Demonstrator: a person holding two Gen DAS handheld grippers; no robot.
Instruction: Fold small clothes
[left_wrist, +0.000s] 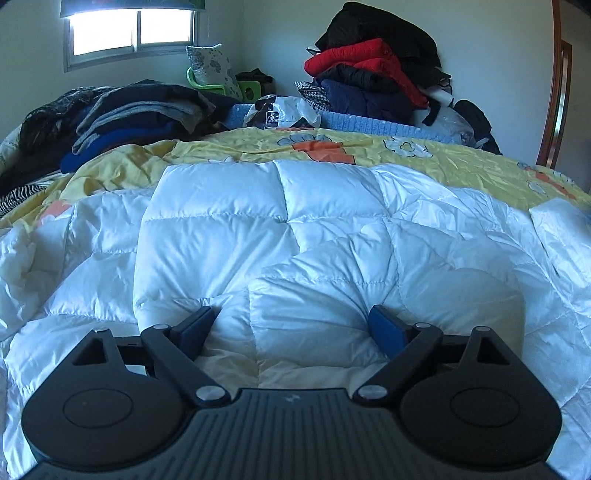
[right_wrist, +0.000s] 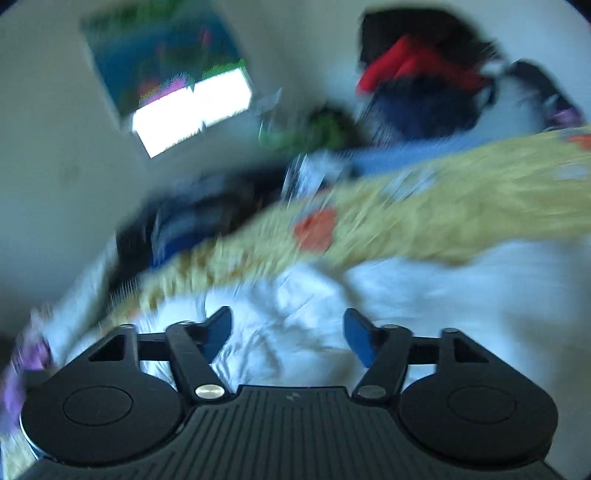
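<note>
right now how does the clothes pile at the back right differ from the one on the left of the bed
The back right pile is heaped tall against the wall; the left pile lies low and spread out. The back right pile shows a bright red garment under a black one, while the left pile is mostly grey, black and deep blue. Both are stacks of dark, bulky clothes sitting beyond the yellow flowered cover.
</note>
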